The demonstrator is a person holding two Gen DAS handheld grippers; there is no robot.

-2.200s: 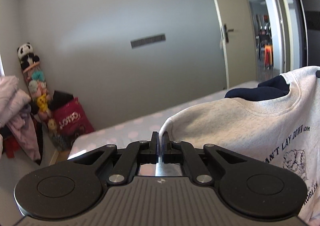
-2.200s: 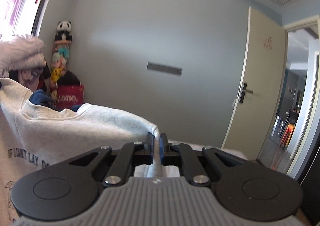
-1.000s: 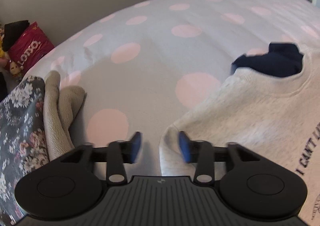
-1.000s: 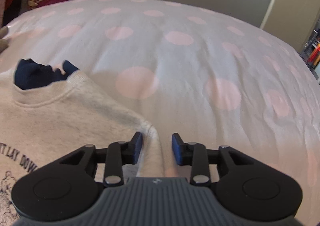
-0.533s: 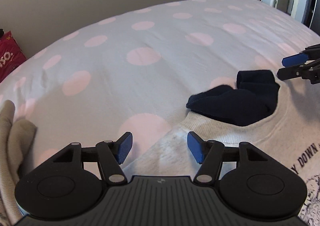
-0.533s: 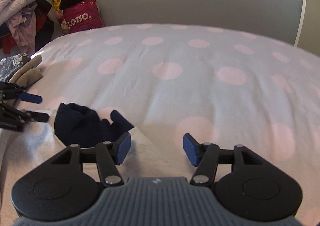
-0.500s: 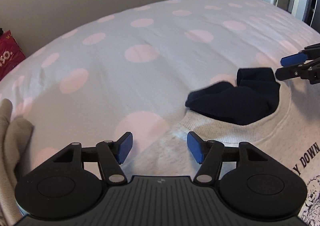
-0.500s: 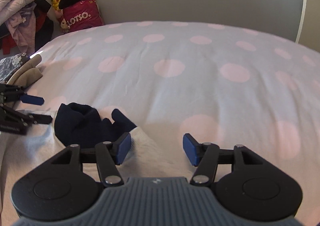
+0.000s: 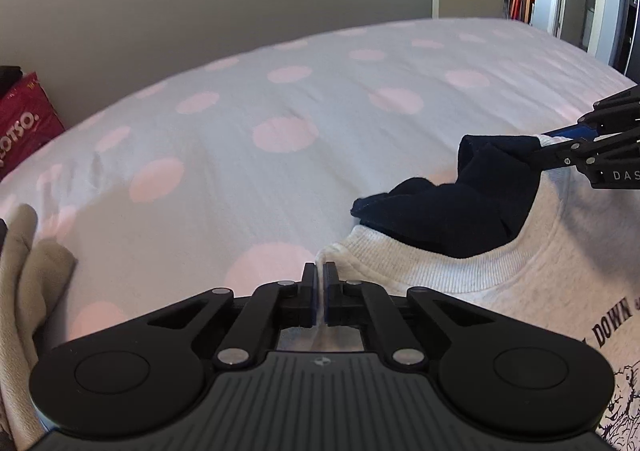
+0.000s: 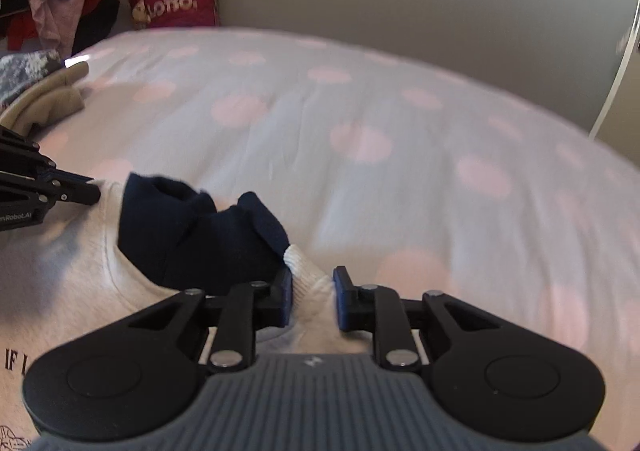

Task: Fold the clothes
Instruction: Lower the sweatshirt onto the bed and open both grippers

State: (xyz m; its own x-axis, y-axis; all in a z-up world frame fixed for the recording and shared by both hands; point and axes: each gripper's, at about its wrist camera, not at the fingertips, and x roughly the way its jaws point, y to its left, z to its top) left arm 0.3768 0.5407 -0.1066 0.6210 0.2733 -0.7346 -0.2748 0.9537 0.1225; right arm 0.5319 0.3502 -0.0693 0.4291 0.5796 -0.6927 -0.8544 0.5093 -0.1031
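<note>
- Pinching the grey sweatshirt (image 9: 500,275) at its collar's 9 o'clock end, the left tool (image 9: 319,293) is clamped fully on fabric.
- Sweatshirt lies on the polka-dot bed (image 9: 280,123), navy lining (image 9: 452,211) showing.
- Right tool (image 10: 312,297), at 3 o'clock, is closing around the collar, pads not yet pressing.

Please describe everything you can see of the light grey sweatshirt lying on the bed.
The light grey sweatshirt looks like soft fleece with a ribbed collar, a dark navy lining bunched out of the neck, and dark printed letters on the chest. It lies front up on the dotted bedsheet. The left gripper is shut on the fabric at one end of the collar. The right gripper is closing around the other end of the collar, which sits between its jaws.
</note>
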